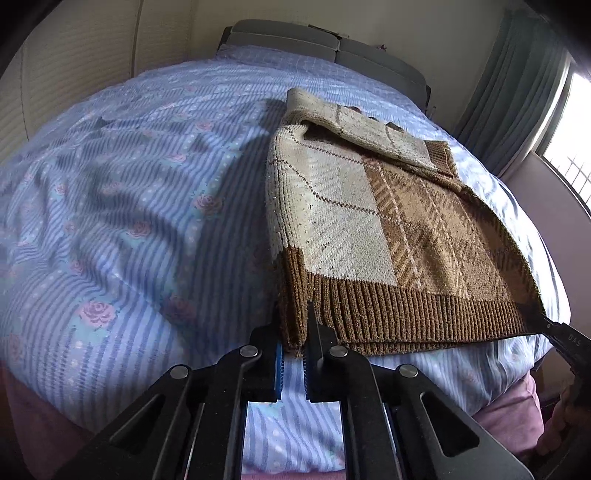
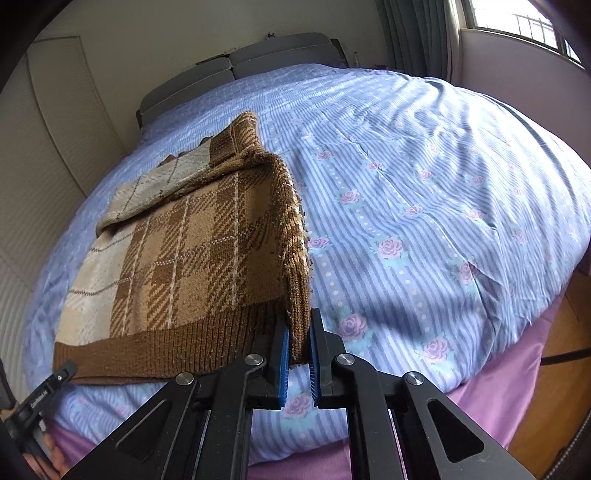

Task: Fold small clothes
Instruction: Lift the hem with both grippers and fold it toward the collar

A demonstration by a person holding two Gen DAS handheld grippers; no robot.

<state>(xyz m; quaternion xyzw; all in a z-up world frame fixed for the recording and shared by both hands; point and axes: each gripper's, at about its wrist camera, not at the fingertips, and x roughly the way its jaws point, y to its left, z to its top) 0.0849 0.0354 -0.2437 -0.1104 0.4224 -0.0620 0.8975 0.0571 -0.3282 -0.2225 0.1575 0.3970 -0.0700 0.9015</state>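
Thick brown-and-cream plaid knitted sweater (image 1: pixel 373 221) lies partly folded on the blue striped floral bedsheet (image 1: pixel 129 221), right of centre in the left wrist view, ribbed hem toward the near edge of the bed, sleeves laid across the far end.

Left gripper (image 1: pixel 293 332) is clamped on the near left corner of the brown ribbed hem (image 1: pixel 406 314), several layers pinched between the blue pads. Left of the sweater: wide bare sheet, rumpled, nothing on it.

Right gripper (image 2: pixel 300 339) is closed on the near right corner of the hem, where the fabric edge stands up in a ridge. Right of it the sheet runs open out to the bed's edge, pink underlayer (image 2: pixel 498 387) below, window (image 2: pixel 517 22) far right.

Handling, judged: heavy soft knit, floppy, grippy not slippery, and it will probably sag between the two held corners if lifted. Corners of the ribbed hem look like the best hold since the rib is thick. Stacked layers could slip apart. Most room is far, toward the grey padded headboard (image 2: pixel 258 55).
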